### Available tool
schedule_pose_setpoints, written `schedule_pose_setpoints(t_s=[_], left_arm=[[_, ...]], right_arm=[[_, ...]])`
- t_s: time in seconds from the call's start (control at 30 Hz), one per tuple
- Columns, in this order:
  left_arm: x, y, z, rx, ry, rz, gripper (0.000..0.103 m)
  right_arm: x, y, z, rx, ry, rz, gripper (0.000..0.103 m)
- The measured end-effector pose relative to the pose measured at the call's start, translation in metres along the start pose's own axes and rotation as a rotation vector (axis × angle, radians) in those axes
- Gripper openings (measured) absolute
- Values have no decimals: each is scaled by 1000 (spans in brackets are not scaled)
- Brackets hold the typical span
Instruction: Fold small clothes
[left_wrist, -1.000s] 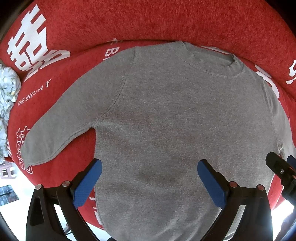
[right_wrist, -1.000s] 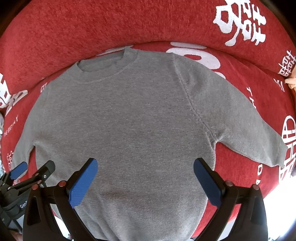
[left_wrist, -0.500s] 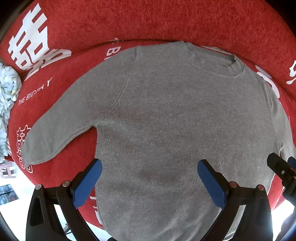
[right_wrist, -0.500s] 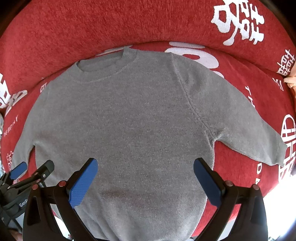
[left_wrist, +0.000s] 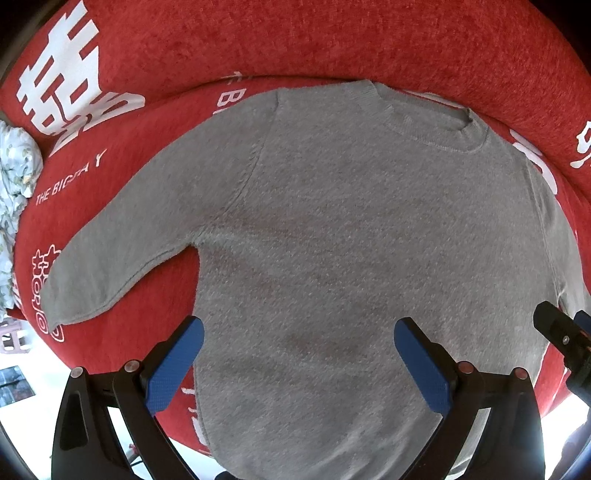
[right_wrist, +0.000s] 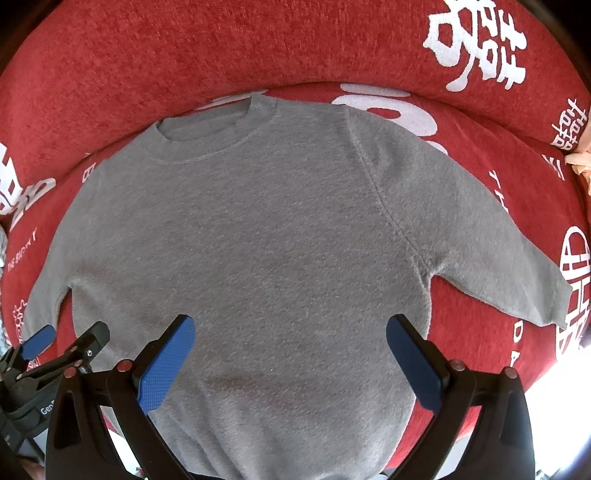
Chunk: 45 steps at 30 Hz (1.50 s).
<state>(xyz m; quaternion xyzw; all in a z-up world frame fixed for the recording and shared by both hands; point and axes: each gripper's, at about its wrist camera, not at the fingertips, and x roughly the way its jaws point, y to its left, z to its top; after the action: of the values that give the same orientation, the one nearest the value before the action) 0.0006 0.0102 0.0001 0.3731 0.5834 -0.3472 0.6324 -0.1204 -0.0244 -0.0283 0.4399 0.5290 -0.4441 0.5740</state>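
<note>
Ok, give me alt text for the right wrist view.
A grey sweater lies flat, front up and sleeves spread, on a red cushion with white lettering. The open right gripper hovers over its lower half; the left gripper shows at lower left.

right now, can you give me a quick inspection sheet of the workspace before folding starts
surface: red plush sofa cover with white printed lettering, seat and backrest both in view
job's things: grey knit crew-neck sweater lying flat and unfolded, collar towards the backrest, both sleeves spread outwards, hem at the near edge
clutter: pale floral cloth at the far left edge; peach-coloured fabric at the far right edge
grippers: left gripper open, above the sweater's lower part, holding nothing; right gripper open, likewise holding nothing
cables: nothing seen
surroundings: bright floor beyond the seat's front edge, too washed out to read
</note>
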Motion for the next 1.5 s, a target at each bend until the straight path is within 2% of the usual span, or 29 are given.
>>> schedule_pose_setpoints(t_s=[0.27,0.43,0.67,0.9,1.07,1.3,1.37,1.5], left_arm=[[-2,2,0,-3,-6,-2,103],[-3,2,1,-6,-38,-42,103],[-2,1,3,1,13,16,103],[1,3,2,-3,21,14,103],[4,11,-2,-25,17,-27,103],[16,53,-14,-112,5,-113,103],[20,81,-20,-176,-12,-162,103],[30,144,-37,-304,-85,-153,103]], right_arm=[[-2,4,-2,-5,-3,-1,103],[-3,5,-3,-5,-4,-4,103],[-4,5,-3,-4,-7,-9,103],[-5,4,-4,-6,-8,-13,103],[-5,7,-5,-8,-13,-9,103],[-4,31,-10,-51,-19,27,103],[-2,44,-14,-80,-16,41,103],[6,75,-26,-147,-1,62,103]])
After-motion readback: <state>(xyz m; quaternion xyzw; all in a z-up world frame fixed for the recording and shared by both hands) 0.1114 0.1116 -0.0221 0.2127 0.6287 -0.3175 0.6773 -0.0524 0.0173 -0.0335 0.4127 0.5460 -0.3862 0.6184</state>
